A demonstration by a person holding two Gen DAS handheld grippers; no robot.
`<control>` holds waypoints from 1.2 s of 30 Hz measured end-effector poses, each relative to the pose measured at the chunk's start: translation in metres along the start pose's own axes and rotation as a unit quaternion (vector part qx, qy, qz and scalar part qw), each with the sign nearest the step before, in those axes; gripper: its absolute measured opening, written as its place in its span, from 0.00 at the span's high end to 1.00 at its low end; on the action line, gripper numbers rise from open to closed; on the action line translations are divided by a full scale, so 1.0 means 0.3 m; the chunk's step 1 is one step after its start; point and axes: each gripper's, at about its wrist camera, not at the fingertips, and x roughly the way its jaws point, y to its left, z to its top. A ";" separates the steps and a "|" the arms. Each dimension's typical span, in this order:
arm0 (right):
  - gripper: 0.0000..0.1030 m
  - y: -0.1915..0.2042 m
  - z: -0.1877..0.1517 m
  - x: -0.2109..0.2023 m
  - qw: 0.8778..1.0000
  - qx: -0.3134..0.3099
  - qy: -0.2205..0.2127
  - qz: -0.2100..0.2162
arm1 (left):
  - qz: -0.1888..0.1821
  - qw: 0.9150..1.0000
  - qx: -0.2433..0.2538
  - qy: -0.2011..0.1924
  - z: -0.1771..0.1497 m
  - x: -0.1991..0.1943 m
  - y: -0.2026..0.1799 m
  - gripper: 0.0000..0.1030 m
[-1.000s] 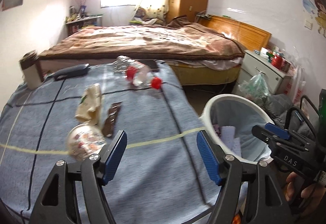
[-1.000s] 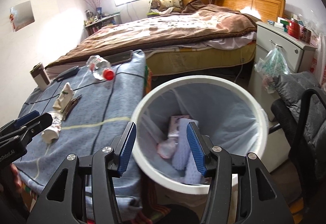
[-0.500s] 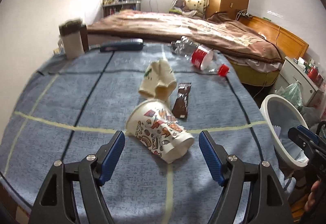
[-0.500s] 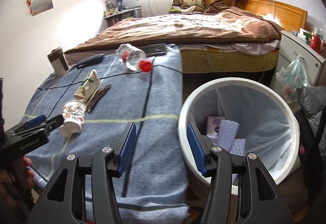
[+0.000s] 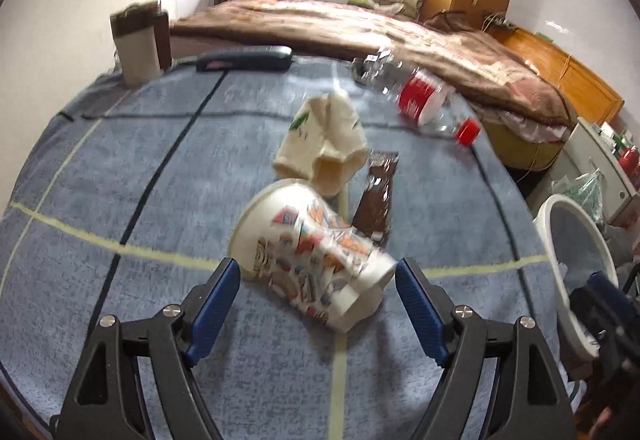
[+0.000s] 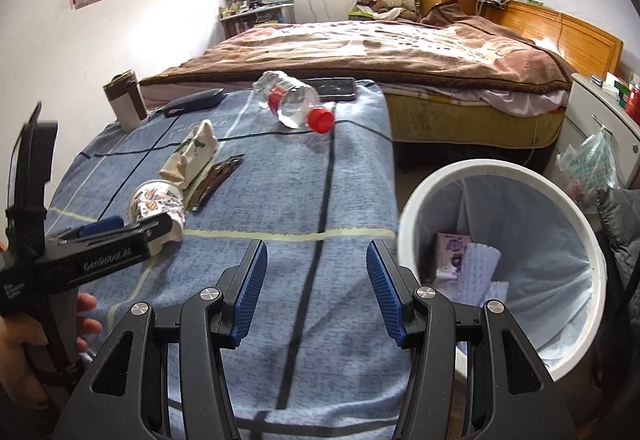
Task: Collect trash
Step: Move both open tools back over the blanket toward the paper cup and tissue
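Left gripper (image 5: 316, 280) spread wide around tipped paper cup (image 5: 312, 252) (lined up for pinch, nothing held); right gripper (image 6: 316, 286) kept wide, empty, beside bin (image 6: 500, 268).

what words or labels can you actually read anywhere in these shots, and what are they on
"GenRobot.AI": white print on the side of the left hand-held gripper, in the right wrist view.
Smaller white print lower on the same hand-held gripper body: too small and blurred to read.
Printed paper cup: pictures only, no readable words.
Red label on the plastic bottle: blurred, unreadable.
Purple carton in the white bin: print too small to read.
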 end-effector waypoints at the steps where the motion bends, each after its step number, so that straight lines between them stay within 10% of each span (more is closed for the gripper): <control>1: 0.48 0.009 0.001 0.004 1.000 -0.003 0.002 0.000 | -0.004 1.000 -0.001 0.003 0.005 0.008 0.002 0.20; 30: 0.48 0.158 0.048 0.061 0.999 -0.035 0.013 0.033 | 0.025 0.999 -0.021 0.015 0.021 0.039 0.224 0.20; 36: 0.48 0.179 0.083 0.088 0.999 -0.033 0.015 0.039 | 0.006 1.000 -0.025 0.015 0.021 0.044 0.246 0.41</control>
